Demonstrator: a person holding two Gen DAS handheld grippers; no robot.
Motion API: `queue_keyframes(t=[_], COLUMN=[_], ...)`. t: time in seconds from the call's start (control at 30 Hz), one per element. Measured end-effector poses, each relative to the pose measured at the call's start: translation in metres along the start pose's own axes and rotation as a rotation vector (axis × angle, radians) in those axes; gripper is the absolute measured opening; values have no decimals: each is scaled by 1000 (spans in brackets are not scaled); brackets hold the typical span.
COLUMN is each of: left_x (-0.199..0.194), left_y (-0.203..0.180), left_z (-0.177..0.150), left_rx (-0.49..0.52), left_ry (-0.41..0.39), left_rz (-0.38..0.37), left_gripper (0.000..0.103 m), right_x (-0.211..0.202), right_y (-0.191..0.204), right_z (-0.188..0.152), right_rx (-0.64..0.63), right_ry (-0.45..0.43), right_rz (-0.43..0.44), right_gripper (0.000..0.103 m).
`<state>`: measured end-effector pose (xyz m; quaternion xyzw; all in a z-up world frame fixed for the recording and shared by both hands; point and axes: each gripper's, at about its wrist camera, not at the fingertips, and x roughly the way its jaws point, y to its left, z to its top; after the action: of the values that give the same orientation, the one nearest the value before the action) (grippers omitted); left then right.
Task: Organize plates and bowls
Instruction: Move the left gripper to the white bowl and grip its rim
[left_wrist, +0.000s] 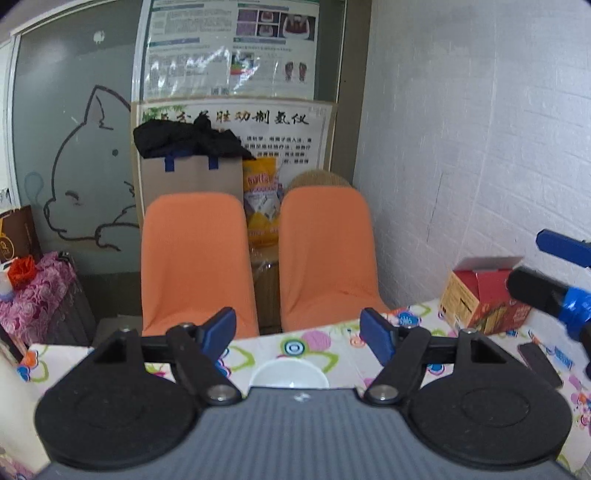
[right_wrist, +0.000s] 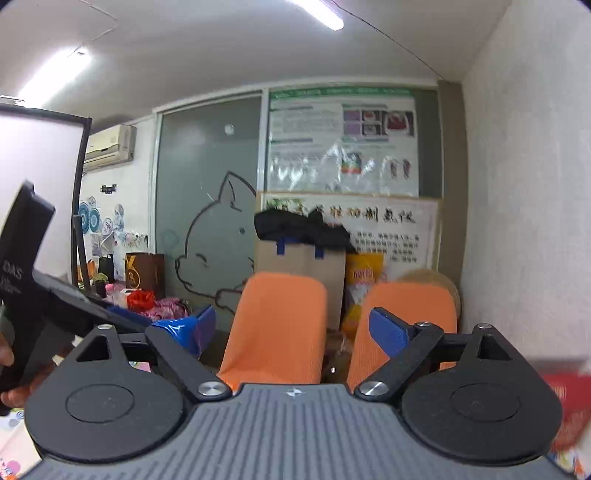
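Note:
A white bowl (left_wrist: 289, 374) sits on the patterned tablecloth (left_wrist: 332, 347), partly hidden behind my left gripper's body. My left gripper (left_wrist: 297, 334) is open and empty, held above the table with the bowl below and between its blue fingers (left_wrist: 375, 338). My right gripper (right_wrist: 291, 330) is open and empty, raised and pointing at the room; its blue-taped finger also shows at the right edge of the left wrist view (left_wrist: 554, 291). The left gripper's body shows at the left of the right wrist view (right_wrist: 33, 280). No plates are in view.
A red and yellow carton (left_wrist: 484, 295) stands on the table by the white wall. A dark phone (left_wrist: 539, 363) lies near the right edge. Two orange chairs (left_wrist: 255, 258) stand behind the table's far edge. A suitcase with floral cloth (left_wrist: 44, 295) is at the left.

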<state>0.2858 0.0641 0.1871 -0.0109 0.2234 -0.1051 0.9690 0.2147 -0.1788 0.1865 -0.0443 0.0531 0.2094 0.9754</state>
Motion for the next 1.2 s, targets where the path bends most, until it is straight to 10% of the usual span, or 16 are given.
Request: queue_keyframes(t=[0.07,0.23,0.43,1.2], left_x=[19,110,196,287], left_y=[7,33,53,37], left_z=[-1,-44,-70,-104], left_rx=[-8,-37,-31,45], left_ry=[15,243,407,549], left_rz=[20,33,4,-13], left_gripper=[74,74,74,74], right_x=[27,128,171,232], right_y=[1,-6,16,35], right_z=[-1,-78,-161,-199], right_rx=[-44,-12,-116,-86], right_ry=[22,417,586,630], right_rz=[3,61,141,282], right_gripper=[78,77,77,78])
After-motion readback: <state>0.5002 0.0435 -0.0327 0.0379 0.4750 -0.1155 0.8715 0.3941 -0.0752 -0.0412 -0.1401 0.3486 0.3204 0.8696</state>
